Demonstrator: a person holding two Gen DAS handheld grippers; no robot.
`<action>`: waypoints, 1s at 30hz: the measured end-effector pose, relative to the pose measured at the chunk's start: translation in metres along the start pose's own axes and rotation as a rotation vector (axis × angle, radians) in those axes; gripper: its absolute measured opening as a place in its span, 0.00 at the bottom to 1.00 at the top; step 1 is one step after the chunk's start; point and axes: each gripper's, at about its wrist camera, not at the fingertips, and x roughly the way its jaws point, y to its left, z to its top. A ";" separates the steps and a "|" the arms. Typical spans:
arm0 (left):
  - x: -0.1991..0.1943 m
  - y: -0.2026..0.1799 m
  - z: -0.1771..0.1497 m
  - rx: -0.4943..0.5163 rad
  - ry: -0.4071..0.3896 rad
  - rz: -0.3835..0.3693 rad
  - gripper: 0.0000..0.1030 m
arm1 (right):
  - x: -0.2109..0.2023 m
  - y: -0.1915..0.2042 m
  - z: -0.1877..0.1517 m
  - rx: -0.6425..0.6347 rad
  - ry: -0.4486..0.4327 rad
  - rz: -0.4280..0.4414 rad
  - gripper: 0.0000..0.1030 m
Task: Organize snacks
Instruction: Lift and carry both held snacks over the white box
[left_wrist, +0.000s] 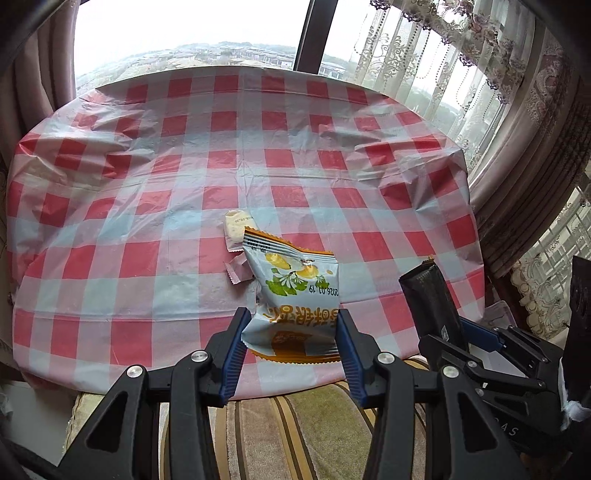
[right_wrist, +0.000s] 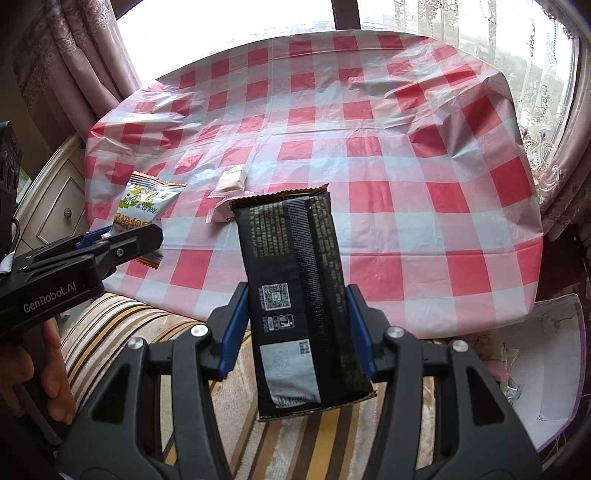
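Left wrist view: the left gripper (left_wrist: 291, 332) squeezes a light, puffy white and orange snack bag (left_wrist: 295, 291) near its bottom, held up over the near edge of the checked table (left_wrist: 147, 177). It looks soft and crinkly.

Right wrist view: the right gripper (right_wrist: 295, 328) pinches a flat black snack pack (right_wrist: 299, 295) by its sides. It looks slippery, so a middle hold seems best. Two small wrapped snacks (right_wrist: 227, 192) lie on the table.
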 end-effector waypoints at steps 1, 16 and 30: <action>-0.001 -0.004 0.000 0.008 0.000 -0.005 0.46 | -0.003 -0.004 -0.001 0.007 -0.005 -0.002 0.53; 0.007 -0.080 0.003 0.142 0.037 -0.089 0.46 | -0.034 -0.084 -0.016 0.160 -0.054 -0.058 0.53; 0.026 -0.154 -0.003 0.265 0.090 -0.192 0.46 | -0.055 -0.171 -0.043 0.355 -0.088 -0.102 0.53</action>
